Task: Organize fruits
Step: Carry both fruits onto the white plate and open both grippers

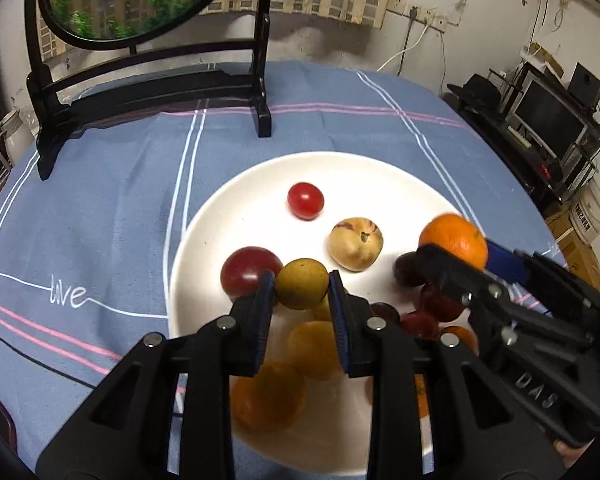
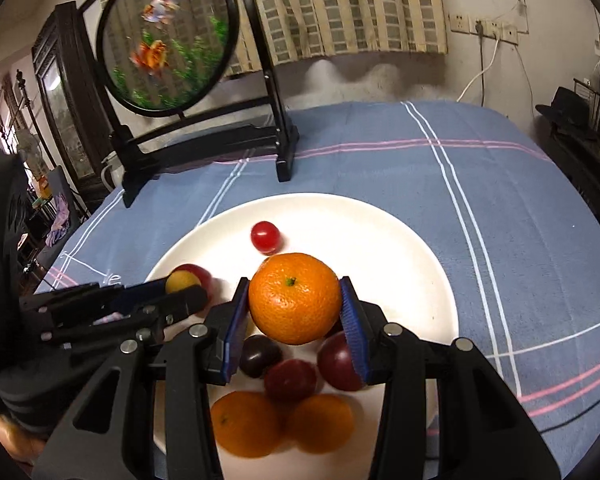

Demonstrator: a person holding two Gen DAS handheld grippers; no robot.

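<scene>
A large white plate (image 1: 260, 176) (image 2: 400, 240) on a blue cloth holds mixed fruit. My left gripper (image 1: 300, 286) (image 2: 182, 284) is shut on a small yellow-green fruit (image 1: 301, 283) (image 2: 180, 280), held above the plate. My right gripper (image 2: 294, 300) (image 1: 452, 248) is shut on an orange (image 2: 294, 298) (image 1: 456, 242), also lifted over the plate. On the plate lie a cherry tomato (image 1: 305, 201) (image 2: 265, 236), a tan speckled fruit (image 1: 355, 243), a dark red plum (image 1: 246, 270), more plums (image 2: 290, 380), yellow fruits (image 1: 314, 348) and oranges (image 2: 246, 422).
A black wooden stand with a round goldfish picture (image 1: 140, 76) (image 2: 168, 40) stands on the cloth behind the plate. The blue striped tablecloth (image 1: 80, 220) (image 2: 520, 220) spreads left and right. Shelves with a monitor (image 1: 548, 120) sit beyond the table's right edge.
</scene>
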